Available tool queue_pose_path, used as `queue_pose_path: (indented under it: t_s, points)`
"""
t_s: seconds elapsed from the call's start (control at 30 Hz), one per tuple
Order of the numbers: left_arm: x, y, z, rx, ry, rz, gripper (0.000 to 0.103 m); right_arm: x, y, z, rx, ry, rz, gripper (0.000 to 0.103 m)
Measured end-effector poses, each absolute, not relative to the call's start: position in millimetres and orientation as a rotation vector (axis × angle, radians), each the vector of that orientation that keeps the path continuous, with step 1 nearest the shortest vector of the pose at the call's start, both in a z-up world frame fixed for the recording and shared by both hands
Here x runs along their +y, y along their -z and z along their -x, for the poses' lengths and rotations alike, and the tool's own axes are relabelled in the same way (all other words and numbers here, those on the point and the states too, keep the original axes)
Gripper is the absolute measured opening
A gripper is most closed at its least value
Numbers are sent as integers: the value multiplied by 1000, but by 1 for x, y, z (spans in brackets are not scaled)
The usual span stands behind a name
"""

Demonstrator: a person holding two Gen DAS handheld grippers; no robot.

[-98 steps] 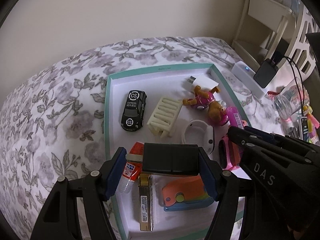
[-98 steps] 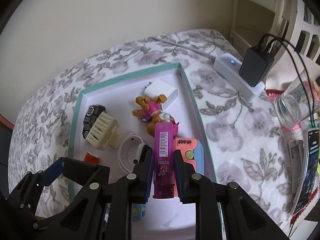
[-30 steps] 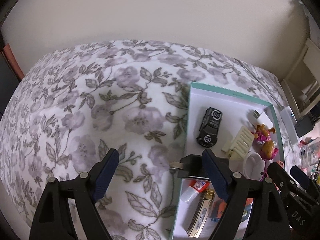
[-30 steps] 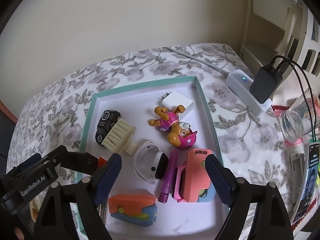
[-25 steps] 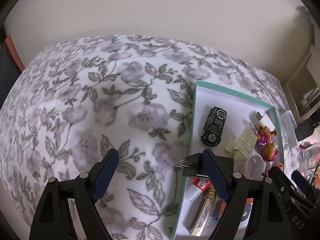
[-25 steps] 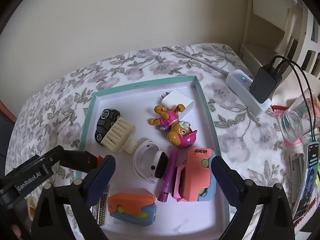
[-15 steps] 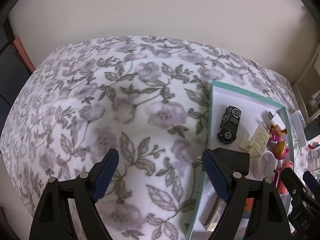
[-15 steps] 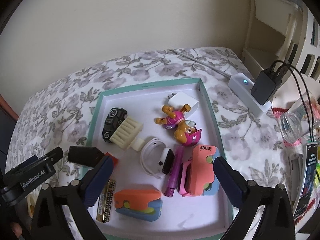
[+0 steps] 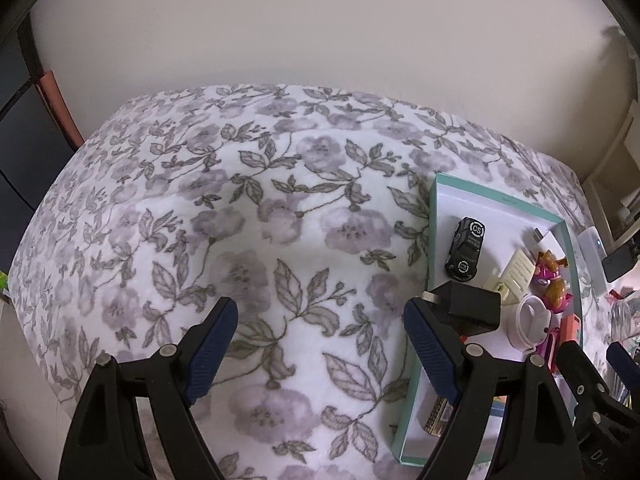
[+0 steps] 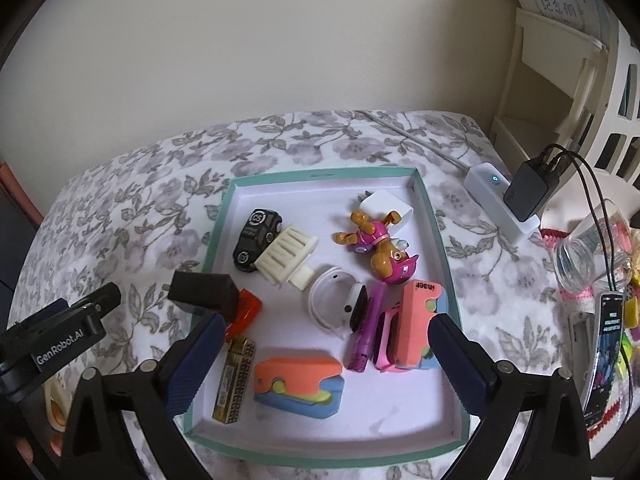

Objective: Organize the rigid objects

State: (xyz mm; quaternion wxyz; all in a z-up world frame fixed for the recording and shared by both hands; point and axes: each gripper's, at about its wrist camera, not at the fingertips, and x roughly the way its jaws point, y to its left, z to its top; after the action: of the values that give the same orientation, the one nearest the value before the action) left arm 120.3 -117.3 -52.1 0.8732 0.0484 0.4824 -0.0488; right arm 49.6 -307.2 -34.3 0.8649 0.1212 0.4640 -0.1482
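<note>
Both the left gripper point(image 9: 320, 344) and right gripper point(image 10: 320, 354) hold their jaws wide apart, empty, above the teal-rimmed white tray point(image 10: 434, 216) of toys beside a black rectangular charger block point(image 10: 202, 290).

A home bedroom is showing: flowered blanket point(image 9: 248, 240), white shelf point(image 10: 560, 72), and toy-filled tray point(image 10: 436, 216).

soft, fuzzy floral cloth point(image 9: 280, 240) covers the desk; the teal-rimmed paper box tray point(image 10: 436, 216) looks matt, the black toy car point(image 10: 258, 238) glossy plastic.
</note>
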Motion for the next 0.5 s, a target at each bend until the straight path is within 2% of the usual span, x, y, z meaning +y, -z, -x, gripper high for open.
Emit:
queue_pose_path:
  t_s: [0.5]
  points:
    - [-99,34,-95,975,112,-101,86,-291,19,-34,947,304,-242,103]
